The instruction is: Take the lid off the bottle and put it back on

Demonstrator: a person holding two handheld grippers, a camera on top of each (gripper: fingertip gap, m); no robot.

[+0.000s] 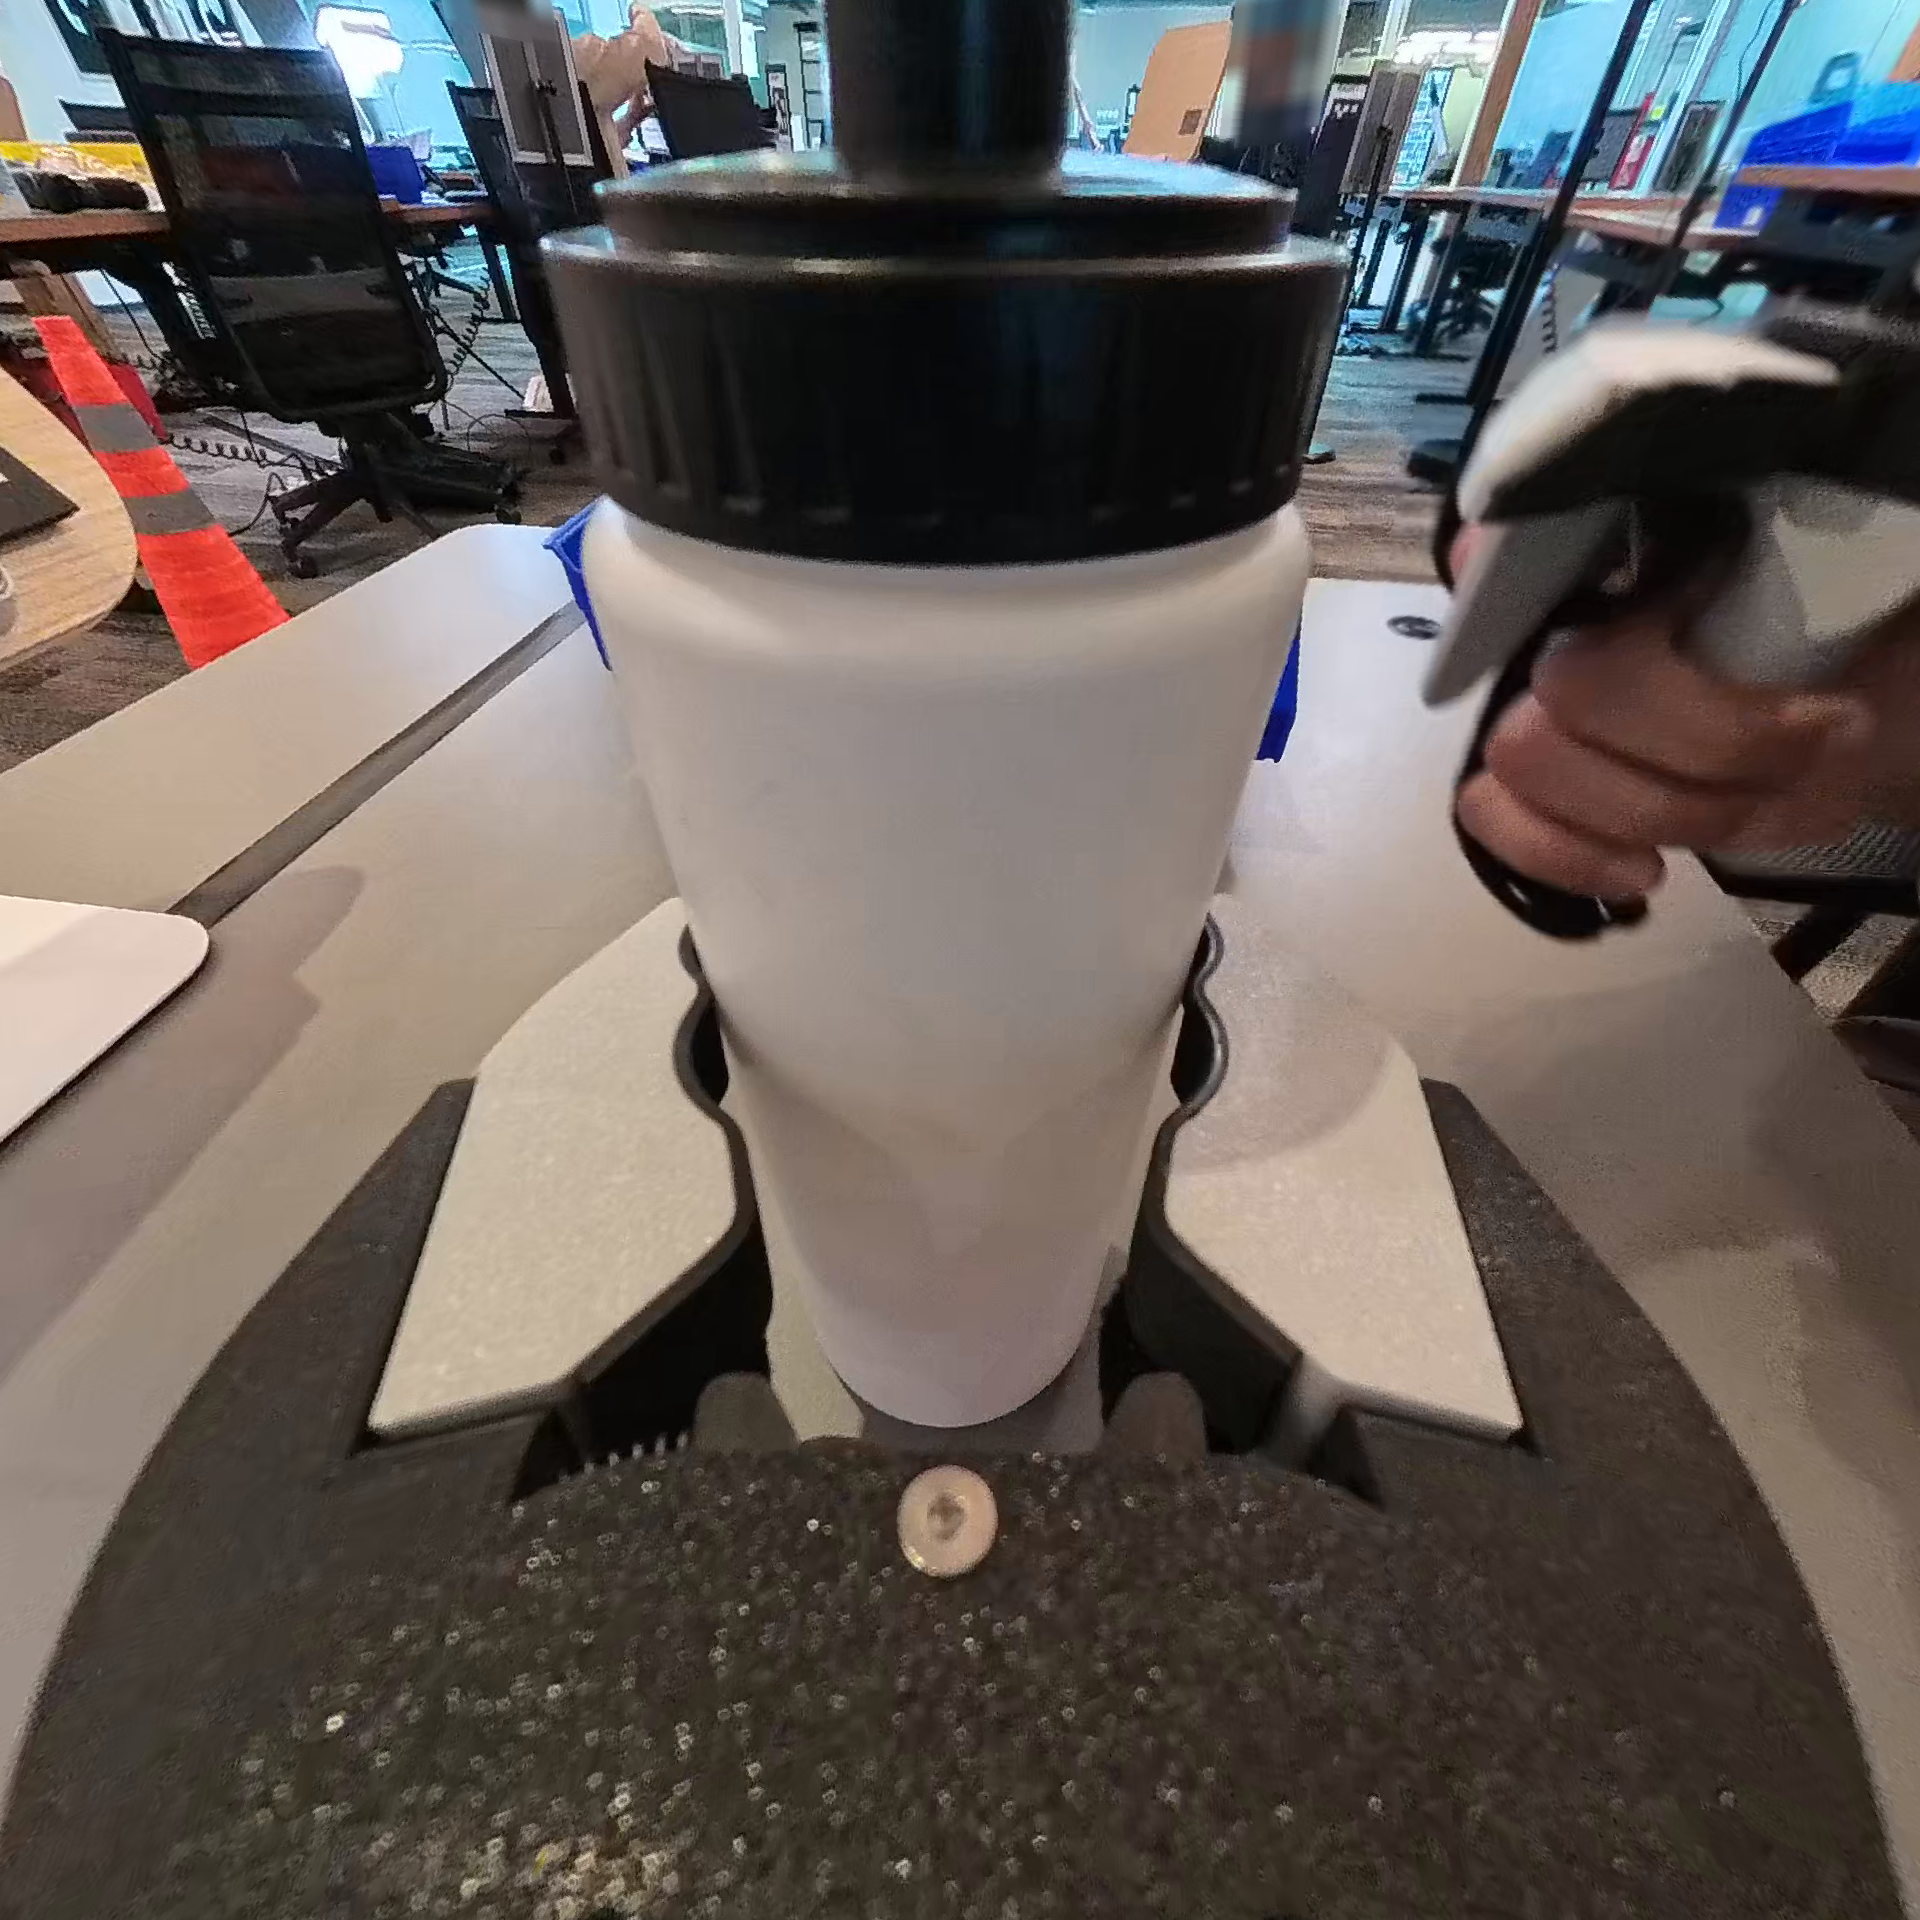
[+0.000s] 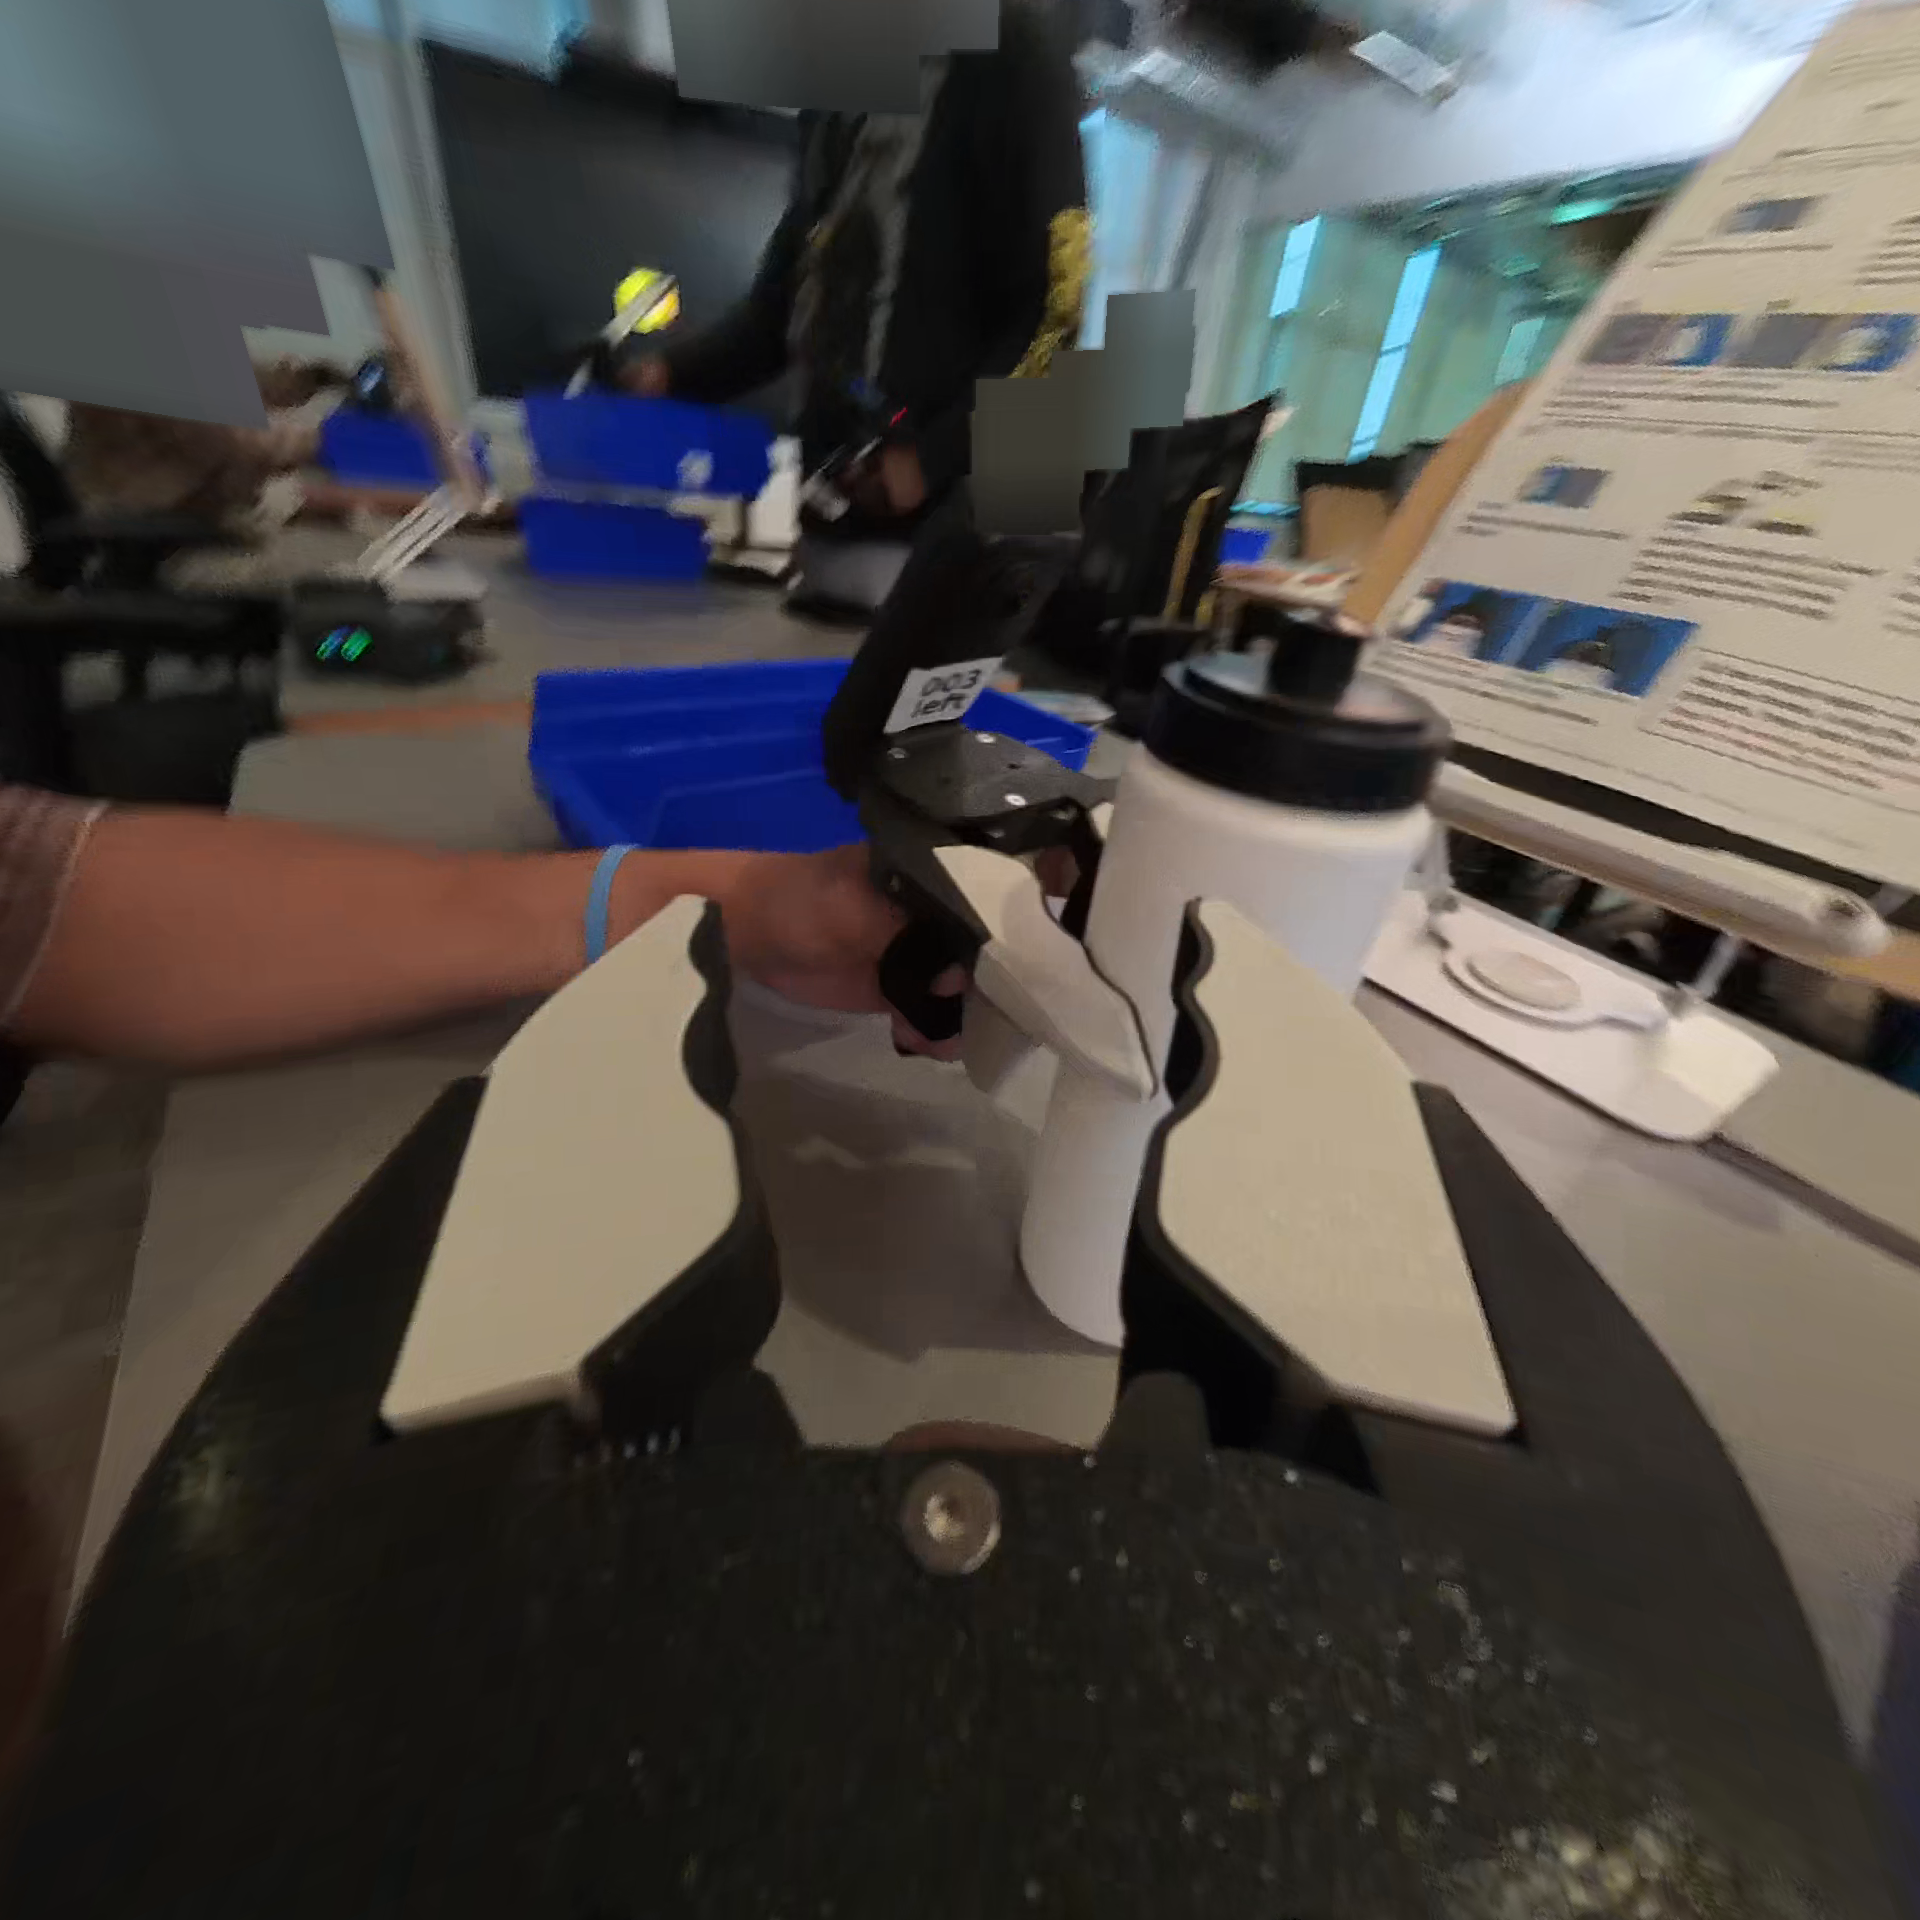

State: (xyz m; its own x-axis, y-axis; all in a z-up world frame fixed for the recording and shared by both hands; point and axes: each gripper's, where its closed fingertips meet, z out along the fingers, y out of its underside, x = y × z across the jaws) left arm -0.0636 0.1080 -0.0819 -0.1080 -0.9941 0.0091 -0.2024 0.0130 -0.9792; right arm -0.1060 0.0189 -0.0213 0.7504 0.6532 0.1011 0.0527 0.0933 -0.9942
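With its two fingers spread wide on either side of the white bottle point(image 1: 956, 883), the left gripper point(image 1: 951, 997) fills the lower centre; whether its pads press the bottle is unclear. Higher, the black lid point(image 1: 935, 384) sits on. At right, the right gripper point(image 2: 951, 997) gapes, holding nothing.

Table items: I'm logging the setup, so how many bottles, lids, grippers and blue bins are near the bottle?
Bottle: 1
Lid: 1
Grippers, left and right: 2
Blue bin: 1
Total: 5
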